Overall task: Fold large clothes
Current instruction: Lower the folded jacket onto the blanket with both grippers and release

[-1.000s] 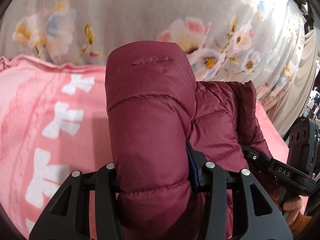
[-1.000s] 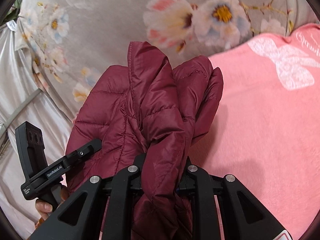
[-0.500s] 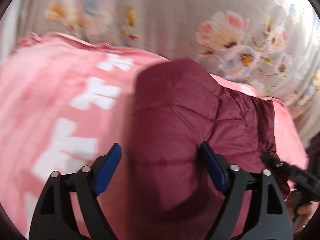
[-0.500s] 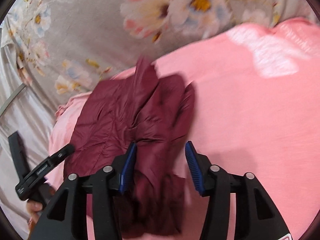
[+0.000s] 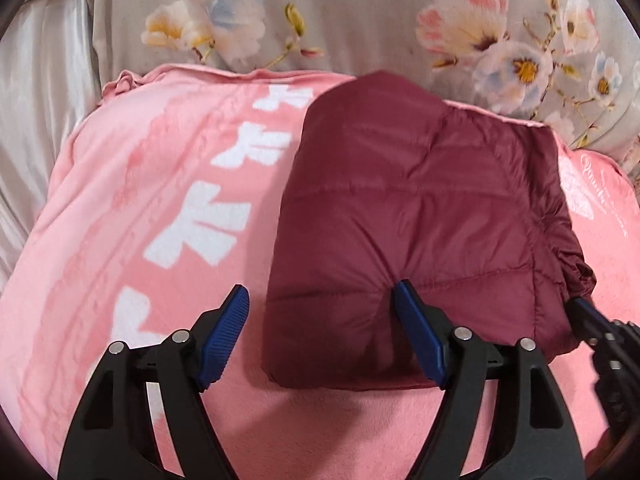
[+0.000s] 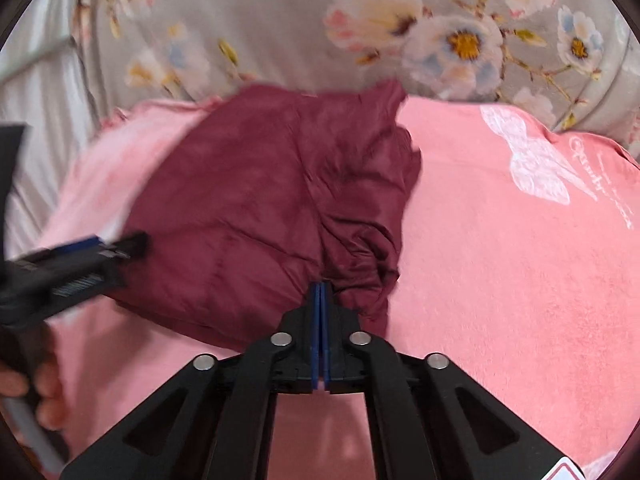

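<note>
A maroon quilted jacket [image 5: 420, 208] lies folded in a flat bundle on the pink blanket [image 5: 120, 208]. My left gripper [image 5: 320, 290] hovers at its near left corner with the jaws wide and closing. That corner lies between the blue pads [image 5: 224, 336], which do not press on it. In the right wrist view the jacket [image 6: 260, 200] shows its rumpled right edge. My right gripper [image 6: 321, 292] is shut with its pads together and nothing between them, its tip at the jacket's near edge. Each gripper also shows in the other's view: the right gripper [image 5: 600, 340] and, blurred, the left gripper [image 6: 80, 264].
The pink blanket [image 6: 500, 280] carries white bow prints and covers the bed. Behind it lies grey floral bedding [image 5: 360, 20], with pale silky cloth [image 5: 36, 120] at the left. A person's hand [image 6: 24, 392] holds the left gripper's handle.
Both grippers have let go of the jacket, which was held up and now lies folded on the blanket. The left jaws opened wide. The right jaws opened, then shut empty.
</note>
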`<state>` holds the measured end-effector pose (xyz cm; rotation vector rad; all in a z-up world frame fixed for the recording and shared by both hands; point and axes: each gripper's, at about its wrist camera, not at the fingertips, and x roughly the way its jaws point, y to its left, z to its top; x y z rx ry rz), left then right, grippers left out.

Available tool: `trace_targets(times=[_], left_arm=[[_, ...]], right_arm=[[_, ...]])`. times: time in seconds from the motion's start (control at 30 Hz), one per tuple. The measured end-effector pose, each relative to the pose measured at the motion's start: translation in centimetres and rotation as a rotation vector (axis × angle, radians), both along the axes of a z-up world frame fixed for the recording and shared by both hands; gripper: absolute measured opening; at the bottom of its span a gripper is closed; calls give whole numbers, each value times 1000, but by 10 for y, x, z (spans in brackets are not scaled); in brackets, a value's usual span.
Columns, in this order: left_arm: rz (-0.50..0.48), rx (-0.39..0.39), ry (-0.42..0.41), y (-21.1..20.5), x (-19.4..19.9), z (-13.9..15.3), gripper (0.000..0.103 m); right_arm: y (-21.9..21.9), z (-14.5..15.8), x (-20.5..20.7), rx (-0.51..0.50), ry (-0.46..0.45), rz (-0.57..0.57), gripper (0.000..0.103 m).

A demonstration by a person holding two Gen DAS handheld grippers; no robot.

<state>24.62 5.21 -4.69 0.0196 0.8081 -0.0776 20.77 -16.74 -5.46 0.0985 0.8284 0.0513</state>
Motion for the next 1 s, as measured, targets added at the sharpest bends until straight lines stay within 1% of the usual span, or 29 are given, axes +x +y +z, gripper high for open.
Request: trace_targets(times=[0.07, 0.2, 0.47, 0.73, 0.83, 0.87, 0.9, 0.93, 1.0], left_arm=[[1, -10, 9, -1, -1, -5, 73], [-7, -15, 18, -6, 2, -16, 74], [-3, 26, -6, -13, 1, -28, 74], [16, 60, -55, -18, -4, -35, 74], [20, 46, -48, -15, -4, -31, 74], [16, 27, -41, -13, -6, -28, 71], [8, 1, -34, -8, -9, -23, 69], [4, -23, -38, -1, -13, -16, 69], [16, -34, -55, 11, -20, -7, 69]], right_arm=[[-5, -10, 6, 5, 13, -14, 0], [-3, -21, 11, -15, 23, -10, 0], [-6, -26, 16, 7, 33, -8, 0], [-9, -28, 14, 22, 22, -7, 0], [-13, -14, 4, 29, 20, -34, 0], [-13, -9, -1, 35, 16, -37, 1], [-13, -1, -9, 47, 12, -28, 4], [-12, 3, -16, 61, 14, -14, 5], [-5, 2, -27, 108, 41, 31, 5]])
